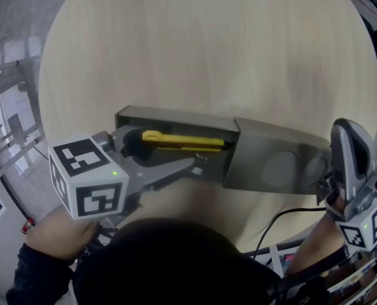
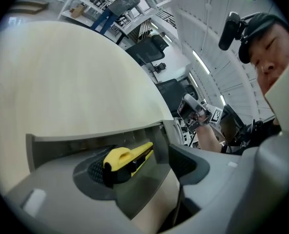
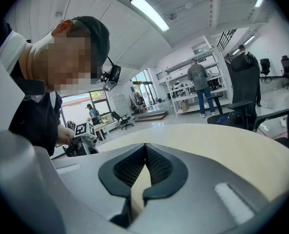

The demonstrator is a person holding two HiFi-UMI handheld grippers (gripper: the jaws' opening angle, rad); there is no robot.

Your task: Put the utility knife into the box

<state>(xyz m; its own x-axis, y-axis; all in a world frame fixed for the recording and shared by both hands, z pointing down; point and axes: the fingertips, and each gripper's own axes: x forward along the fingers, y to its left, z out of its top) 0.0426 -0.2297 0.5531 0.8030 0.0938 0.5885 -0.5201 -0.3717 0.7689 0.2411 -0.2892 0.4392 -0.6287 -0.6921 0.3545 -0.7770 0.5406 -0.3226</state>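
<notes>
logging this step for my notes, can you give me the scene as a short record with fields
surface: round light wood table
box: grey box lying on the table, open, its lid slid aside toward the right tool
knife: yellow knife lying inside the box
left tool: open, jaws apart on either side of the knife's end
right tool: shut, nothing between its jaws, beside the end of the lid
task state: knife is in the box, lid not closed
</notes>
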